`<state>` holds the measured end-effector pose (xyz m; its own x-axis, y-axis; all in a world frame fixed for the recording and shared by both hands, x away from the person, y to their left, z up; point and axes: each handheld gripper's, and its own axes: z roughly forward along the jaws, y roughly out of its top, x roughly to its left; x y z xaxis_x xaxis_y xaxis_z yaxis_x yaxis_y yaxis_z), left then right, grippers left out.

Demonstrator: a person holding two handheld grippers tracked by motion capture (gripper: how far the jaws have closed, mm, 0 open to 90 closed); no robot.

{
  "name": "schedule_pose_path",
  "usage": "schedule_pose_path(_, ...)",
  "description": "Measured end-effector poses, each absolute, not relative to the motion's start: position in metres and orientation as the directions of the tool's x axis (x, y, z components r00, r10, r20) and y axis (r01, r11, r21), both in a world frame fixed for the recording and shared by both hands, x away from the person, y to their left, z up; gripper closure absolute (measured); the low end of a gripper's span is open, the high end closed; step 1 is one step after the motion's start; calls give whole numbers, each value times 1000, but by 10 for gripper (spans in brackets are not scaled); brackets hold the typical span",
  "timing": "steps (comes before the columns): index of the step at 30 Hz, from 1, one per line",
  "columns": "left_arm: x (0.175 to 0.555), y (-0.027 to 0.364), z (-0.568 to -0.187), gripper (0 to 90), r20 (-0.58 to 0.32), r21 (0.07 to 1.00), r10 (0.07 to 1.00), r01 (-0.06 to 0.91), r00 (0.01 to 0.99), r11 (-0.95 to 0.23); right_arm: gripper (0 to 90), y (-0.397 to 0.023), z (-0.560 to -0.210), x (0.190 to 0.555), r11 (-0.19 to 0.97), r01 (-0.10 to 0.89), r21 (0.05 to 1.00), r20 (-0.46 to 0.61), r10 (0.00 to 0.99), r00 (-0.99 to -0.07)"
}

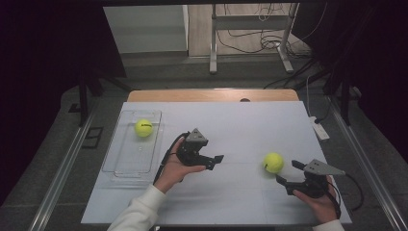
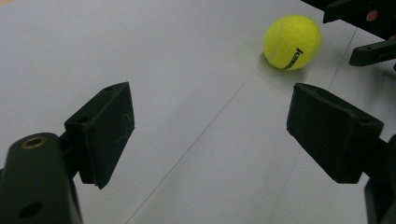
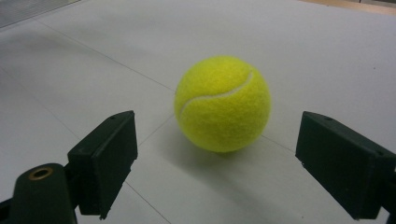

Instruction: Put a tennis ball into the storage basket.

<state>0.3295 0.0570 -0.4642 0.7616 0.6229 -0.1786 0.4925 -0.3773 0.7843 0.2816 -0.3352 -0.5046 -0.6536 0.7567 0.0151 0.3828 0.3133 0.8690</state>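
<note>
Just ahead of the open right gripper (image 3: pixel 217 154) sits the tennis ball (image 3: pixel 223 103).

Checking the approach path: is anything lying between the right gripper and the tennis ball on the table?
Nothing: only bare table lies between the right gripper, fingers open, and the tennis ball, as the right gripper view shows; the high view agrees.

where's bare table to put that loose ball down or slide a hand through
Free: the far strip of the table beyond both grippers, and the near edge between the forearms. Crowded: the right, where the right gripper flanks the tennis ball, and the clear tray at left.
</note>
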Motion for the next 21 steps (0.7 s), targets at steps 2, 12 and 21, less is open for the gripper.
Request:
schedule_pose_path(2, 330, 56, -465, 161, -183, 783, 623, 496, 761, -375, 134, -335, -505, 282, 316, 384, 868, 14, 756, -654)
schedule_pose_path(12, 332, 49, -465, 161, -187, 783, 612, 493, 769, -380, 132, -335, -505, 281, 319, 388, 865, 17, 754, -657)
schedule_pose_path(21, 333, 40, -465, 161, -184, 783, 594, 482, 783, -394, 131, -337, -506, 279, 324, 393, 861, 15, 755, -656)
